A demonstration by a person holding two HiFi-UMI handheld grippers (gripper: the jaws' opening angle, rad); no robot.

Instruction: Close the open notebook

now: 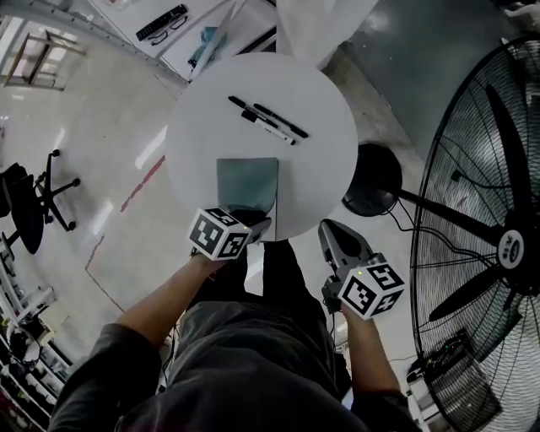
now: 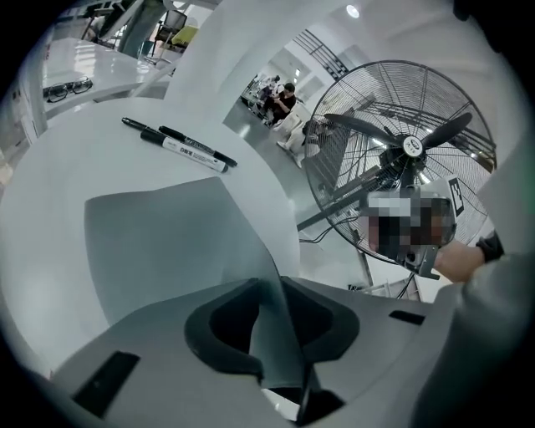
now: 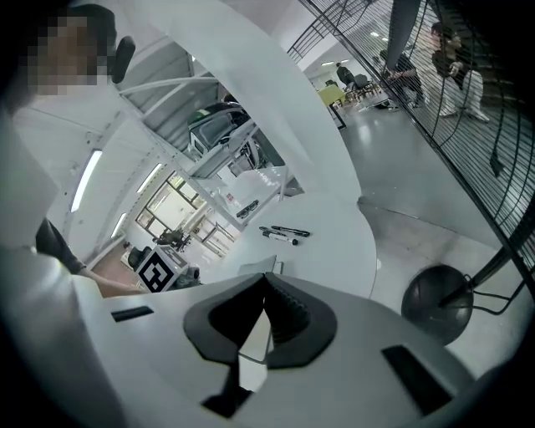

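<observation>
A grey-teal notebook (image 1: 247,181) lies on the round white table (image 1: 325,160) near its front edge. Its cover (image 2: 167,242) lies almost flat, and only the near right corner curls up. My left gripper (image 1: 257,226) is at that corner, shut on the cover's edge, which runs up between the pads (image 2: 267,288). My right gripper (image 1: 331,232) hovers off the table's front right edge, shut and holding nothing (image 3: 266,284). From the right gripper view the notebook (image 3: 257,267) shows just beyond the jaws.
Two or three black markers (image 1: 268,121) lie on the far side of the table. A big standing fan (image 1: 498,245) with a dark round base (image 1: 371,179) is close on the right. A second table with glasses (image 1: 160,24) is behind, and an office chair (image 1: 34,202) stands left.
</observation>
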